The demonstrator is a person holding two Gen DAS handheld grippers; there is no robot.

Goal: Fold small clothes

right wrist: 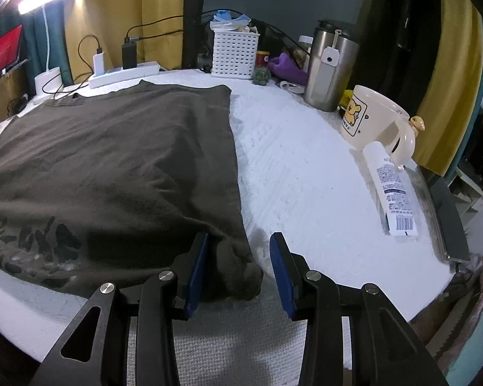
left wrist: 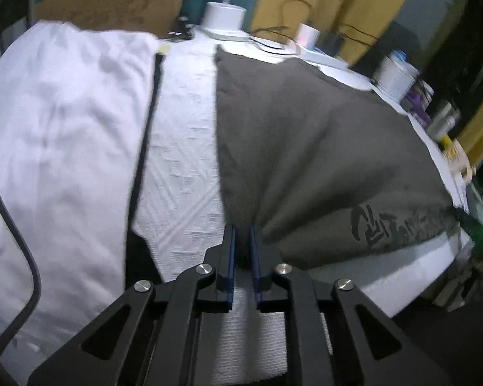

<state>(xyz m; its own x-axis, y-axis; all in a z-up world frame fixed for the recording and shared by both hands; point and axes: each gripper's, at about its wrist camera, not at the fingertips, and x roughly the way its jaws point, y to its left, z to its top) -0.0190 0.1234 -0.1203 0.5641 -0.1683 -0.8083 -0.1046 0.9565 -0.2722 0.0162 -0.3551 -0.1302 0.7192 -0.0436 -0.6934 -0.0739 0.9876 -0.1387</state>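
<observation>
A: Two garments, left wrist view. Item one: grey shirt [left wrist: 322, 148], spread on the white-covered table [left wrist: 183, 148], black print near its lower right edge. Item two: white garment [left wrist: 58, 122], lying to the left, apart from the shirt, a black strap [left wrist: 145, 135] along its right side.

B: Left gripper [left wrist: 243, 234]?

A: Nearly closed, blue pads pinching the shirt's near left corner; cloth fans away from the pinch.

B: Right wrist view?

A: Same grey shirt [right wrist: 112, 167], left half of the table [right wrist: 306, 173]. Right gripper [right wrist: 238, 251]: wide apart, straddling the shirt's bunched near right corner. That corner sits against the left pad; whether it touches I cannot tell. Nothing is held.

B: Other stock?

A: Right side: white tube [right wrist: 391, 189] lying flat, cream mug [right wrist: 375, 119] behind it, steel tumbler [right wrist: 330, 67], white basket [right wrist: 235, 53], power strip [right wrist: 125, 74] at the far edge.
</observation>
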